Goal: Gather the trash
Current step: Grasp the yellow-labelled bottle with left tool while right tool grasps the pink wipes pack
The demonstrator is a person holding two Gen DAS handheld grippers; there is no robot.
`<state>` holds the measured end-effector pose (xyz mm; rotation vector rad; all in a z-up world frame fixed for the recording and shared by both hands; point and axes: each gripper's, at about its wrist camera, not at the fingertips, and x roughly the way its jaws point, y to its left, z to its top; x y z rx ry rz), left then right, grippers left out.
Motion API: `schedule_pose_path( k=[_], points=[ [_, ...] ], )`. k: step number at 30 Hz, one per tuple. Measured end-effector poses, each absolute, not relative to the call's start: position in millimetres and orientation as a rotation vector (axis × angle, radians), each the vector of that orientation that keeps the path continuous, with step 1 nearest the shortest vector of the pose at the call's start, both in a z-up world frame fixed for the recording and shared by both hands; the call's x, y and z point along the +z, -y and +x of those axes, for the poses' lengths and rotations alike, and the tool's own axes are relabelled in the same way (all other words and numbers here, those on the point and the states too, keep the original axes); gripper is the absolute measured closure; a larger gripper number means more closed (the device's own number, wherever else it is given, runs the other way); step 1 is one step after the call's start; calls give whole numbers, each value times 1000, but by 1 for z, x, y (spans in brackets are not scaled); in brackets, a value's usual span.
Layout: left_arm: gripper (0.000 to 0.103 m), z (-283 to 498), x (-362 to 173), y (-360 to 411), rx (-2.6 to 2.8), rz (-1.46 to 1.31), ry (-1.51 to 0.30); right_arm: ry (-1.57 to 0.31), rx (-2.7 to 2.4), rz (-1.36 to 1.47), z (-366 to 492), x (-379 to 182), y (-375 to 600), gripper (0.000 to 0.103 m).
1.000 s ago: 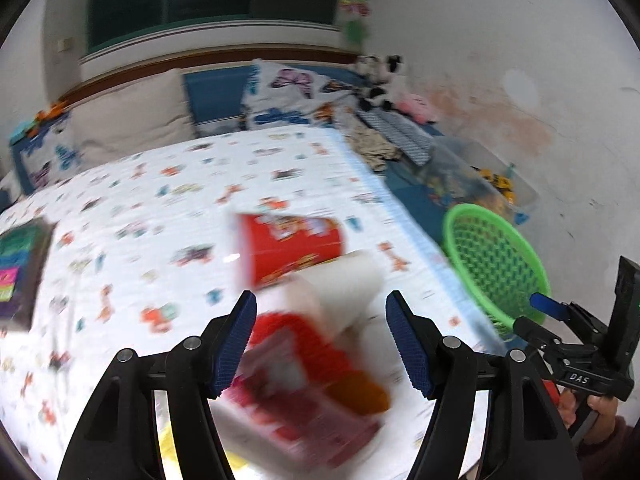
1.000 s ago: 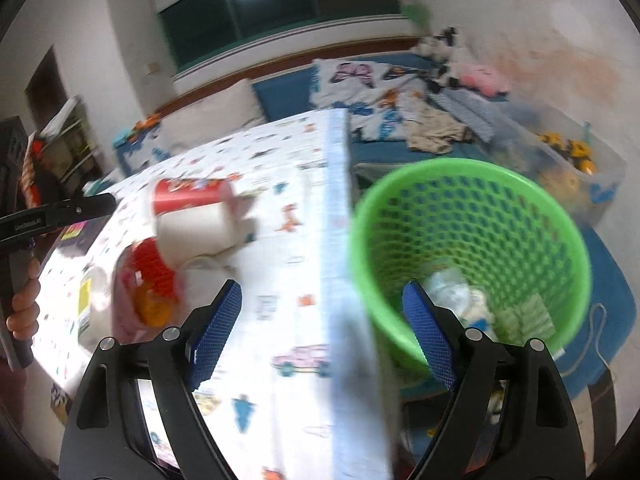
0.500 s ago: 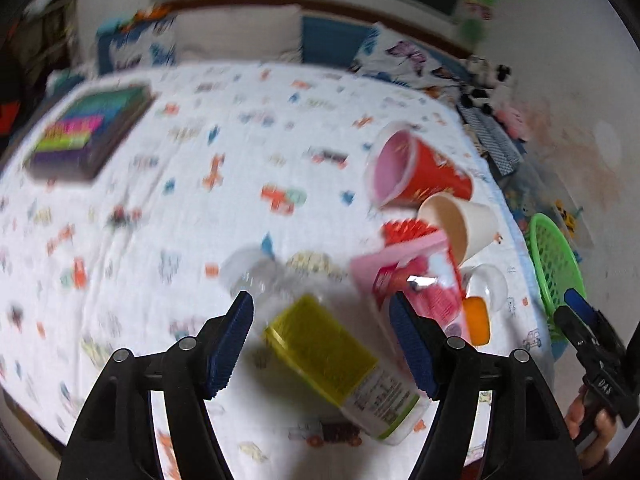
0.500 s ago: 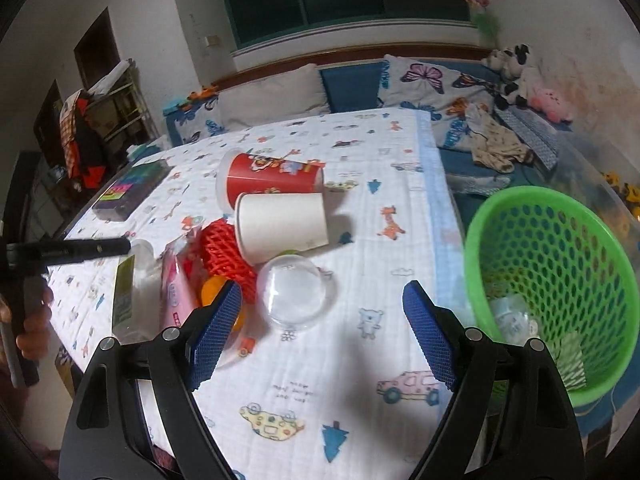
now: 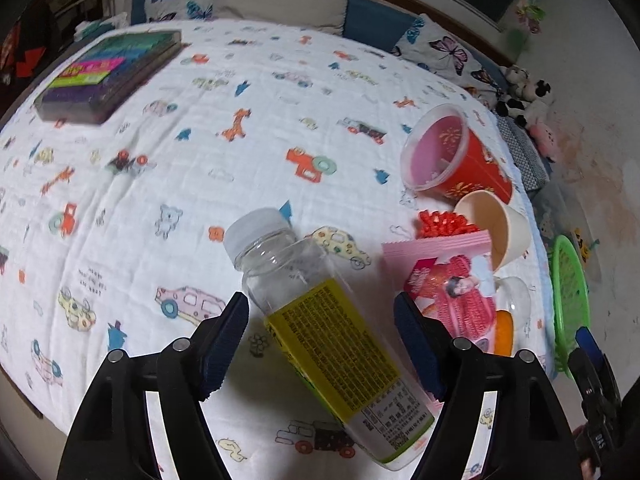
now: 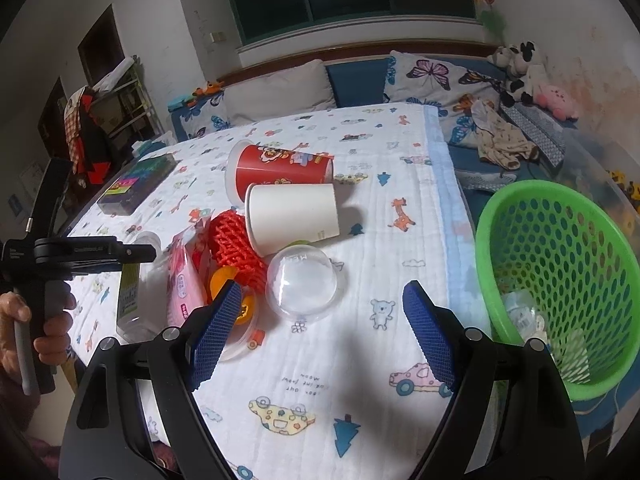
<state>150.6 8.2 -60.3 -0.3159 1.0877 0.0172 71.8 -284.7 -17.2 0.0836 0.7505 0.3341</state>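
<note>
A clear plastic bottle (image 5: pixel 320 320) with a yellow label and white cap lies on the patterned bedsheet, between the fingers of my open left gripper (image 5: pixel 320 344), apart from both pads. Right of it lie a pink wrapper (image 5: pixel 452 284), red foam net (image 5: pixel 440 224), beige paper cup (image 5: pixel 496 228) and red cup (image 5: pixel 452 160). My right gripper (image 6: pixel 320 336) is open and empty above the sheet, just in front of a clear plastic dome (image 6: pixel 306 284). The green mesh basket (image 6: pixel 560 264) stands right of the bed, with some trash inside.
A dark box with bright coloured stripes (image 5: pixel 108 72) lies at the far left of the bed. Pillows (image 6: pixel 280 88) and stuffed toys (image 6: pixel 520 68) line the far end. An orange lid (image 6: pixel 236 300) lies by the dome. The bed edge (image 6: pixel 452 216) runs beside the basket.
My left gripper has swung down and left from the cups to the bottle, which now lies between its fingers. My right gripper has turned from the basket towards the trash pile.
</note>
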Motion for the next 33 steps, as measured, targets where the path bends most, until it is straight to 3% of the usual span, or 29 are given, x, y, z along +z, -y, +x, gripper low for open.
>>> schedule_pose_path(
  k=[5, 14, 21, 33],
  points=[
    [31, 152, -69, -10, 22, -337, -1103, -756, 351, 76, 72, -19, 278, 20],
    [47, 154, -64, -20, -28, -317, -1093, -762, 393, 58, 75, -16, 257, 21],
    [49, 147, -51, -42, -64, -306, -1051, -763, 446, 17, 82, -17, 221, 22],
    [49, 142, -34, -72, -90, -257, -986, -795, 513, -104, 97, -34, 150, 35]
  ],
)
